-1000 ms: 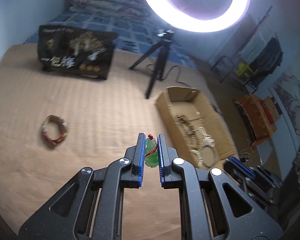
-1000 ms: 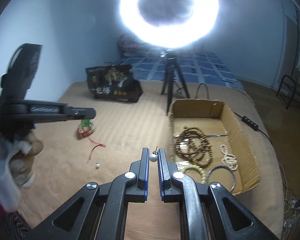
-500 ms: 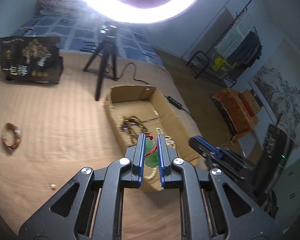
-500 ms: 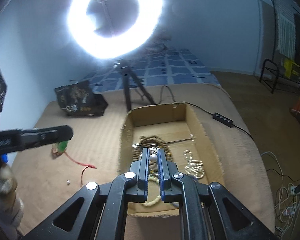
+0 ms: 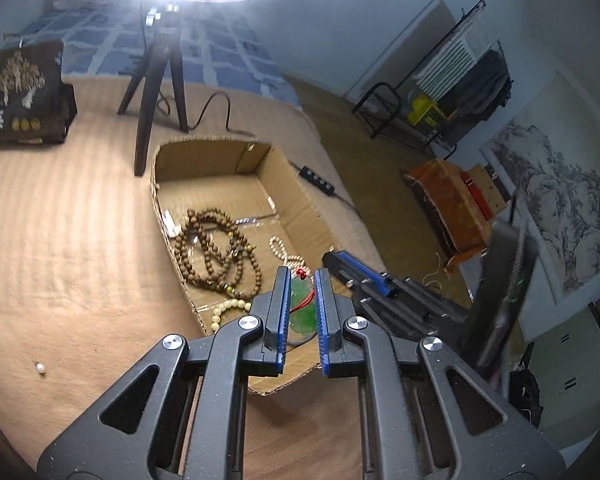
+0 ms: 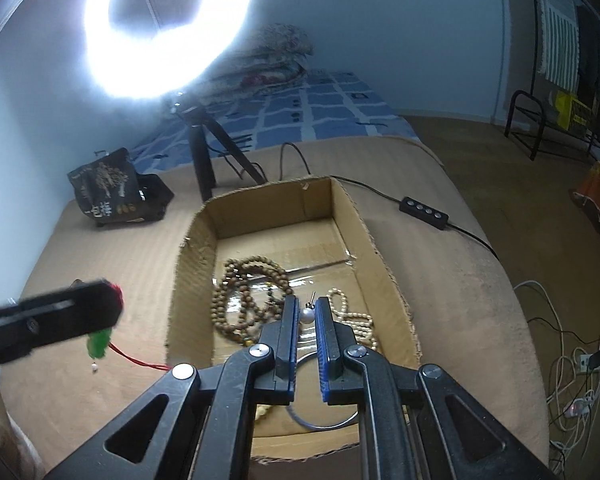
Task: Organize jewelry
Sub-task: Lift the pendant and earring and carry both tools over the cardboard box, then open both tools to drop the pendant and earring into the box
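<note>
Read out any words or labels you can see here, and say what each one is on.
"包梅": pale characters on the black bag, with a first character that looks like "一".
"梅": all that shows clearly on that bag in the left wrist view.
Yellow box on the rack: print too blurred to read.
Nothing else is legible.

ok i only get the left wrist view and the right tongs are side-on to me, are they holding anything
observer: yes, the right tongs are shut on a small white pearl bead with a thin metal pin.
operator: where do they point
observer: into the open cardboard box, by the brown wooden bead strands.
operator: anything at the box's near end, it's hidden for me
observer: a thin silver metal bangle lies on the box floor there.
</note>
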